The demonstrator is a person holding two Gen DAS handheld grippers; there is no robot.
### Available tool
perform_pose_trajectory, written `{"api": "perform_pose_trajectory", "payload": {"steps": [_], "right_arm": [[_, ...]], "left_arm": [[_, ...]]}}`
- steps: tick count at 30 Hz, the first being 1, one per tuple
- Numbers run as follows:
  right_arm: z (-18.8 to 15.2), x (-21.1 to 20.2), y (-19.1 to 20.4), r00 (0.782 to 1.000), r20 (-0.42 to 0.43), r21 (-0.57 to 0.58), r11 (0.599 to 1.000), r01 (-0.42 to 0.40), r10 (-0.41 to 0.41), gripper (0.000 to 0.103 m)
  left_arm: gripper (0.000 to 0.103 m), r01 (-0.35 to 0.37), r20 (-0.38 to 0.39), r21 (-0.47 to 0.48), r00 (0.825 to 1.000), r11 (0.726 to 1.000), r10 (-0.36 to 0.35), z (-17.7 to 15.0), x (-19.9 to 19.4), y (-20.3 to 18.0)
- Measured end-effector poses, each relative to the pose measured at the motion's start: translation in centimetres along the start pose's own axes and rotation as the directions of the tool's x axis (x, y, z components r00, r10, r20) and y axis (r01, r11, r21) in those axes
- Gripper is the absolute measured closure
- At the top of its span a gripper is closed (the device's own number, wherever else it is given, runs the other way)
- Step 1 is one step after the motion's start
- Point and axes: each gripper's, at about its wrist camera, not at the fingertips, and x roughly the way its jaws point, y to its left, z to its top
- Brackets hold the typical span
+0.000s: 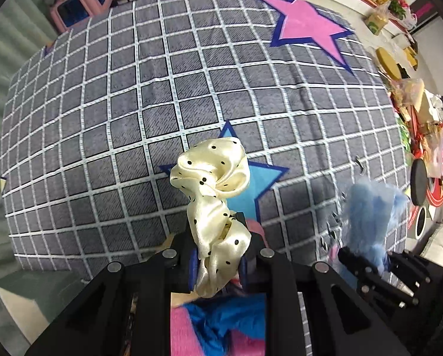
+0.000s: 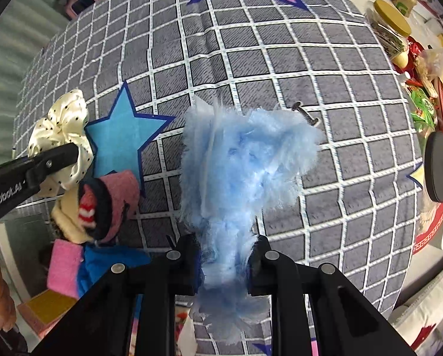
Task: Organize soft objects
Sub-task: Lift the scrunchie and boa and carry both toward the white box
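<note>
Left gripper (image 1: 218, 255): you pinch the cream scrunchie (image 1: 214, 184) mid-frame, lifted for sorting.
Right gripper (image 2: 226, 255): you clamp the blue fluff (image 2: 239, 160), centre frame.

You are working in a lived-in home room, seemingly a bedroom or spare room. Evidence:
- Grey bedsheet (image 1: 168, 95), white-gridded and printed with a pink star (image 1: 307, 26) and a blue star (image 2: 123, 136), is covering a soft, bed-like surface and filling most of both views.
- Pink plastic stool (image 1: 76, 9) is standing at the far left, beyond the sheet.
- Household clutter is running along the right side: a yellow-lidded jar (image 2: 390, 23), plastic bags, green packets (image 2: 423, 109) and red packaging.
- Small soft garments, including a pink sock (image 2: 123, 195), are lying in a pile at the near left.
</note>
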Motion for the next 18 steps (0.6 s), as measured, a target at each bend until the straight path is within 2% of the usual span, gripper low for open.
{"api": "perform_pose_trajectory", "payload": {"steps": [6, 9, 18], "right_arm": [[-0.6, -2.5, -1.9, 0.999, 0.003, -0.004, 0.999, -0.036, 0.036, 0.081], [-1.5, -3.7, -2.3, 0.999, 0.003, -0.007, 0.999, -0.049, 0.049, 0.081], [-3.9, -7.7, -0.4, 0.997, 0.028, -0.082, 0.994, -0.068, 0.070, 0.081]], "left_arm": [[0.080, -0.005, 0.025, 0.003, 1.000, 1.000, 0.005, -1.6, -2.8, -1.6], [0.080, -0.011, 0.044, 0.000, 0.999, 1.000, 0.011, -4.1, -4.1, -1.5], [0.080, -0.052, 0.085, -0.077, 0.995, 0.996, 0.058, -7.1, -6.9, -1.3]]}}
